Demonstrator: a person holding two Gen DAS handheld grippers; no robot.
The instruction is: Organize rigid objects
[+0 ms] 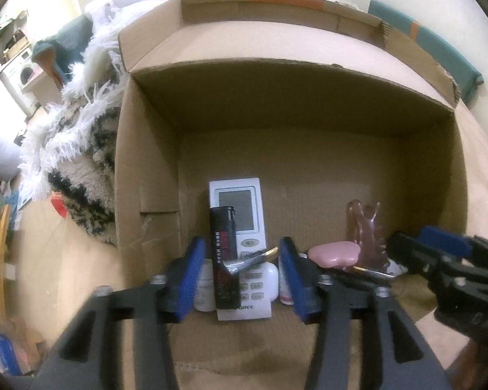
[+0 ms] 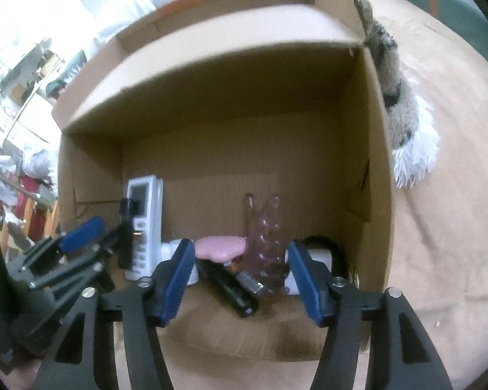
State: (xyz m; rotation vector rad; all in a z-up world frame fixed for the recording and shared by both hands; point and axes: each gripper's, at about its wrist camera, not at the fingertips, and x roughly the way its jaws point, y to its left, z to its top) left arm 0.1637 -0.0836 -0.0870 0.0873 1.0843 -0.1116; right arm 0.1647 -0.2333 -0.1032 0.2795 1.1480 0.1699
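Both my claws hang apart and empty over the open brown cardboard box: left gripper, right gripper. White remote control, black lighter and pink heart-shaped piece lie inside. Withdrawing carelessly could snag the loose black cylinder. Small items behind my fingers stay unreadable.

Both fisheye views are soft and slightly blurred; upper left areas overexpose, the cardboard box interior lies in shadow, edges curve and vignette.
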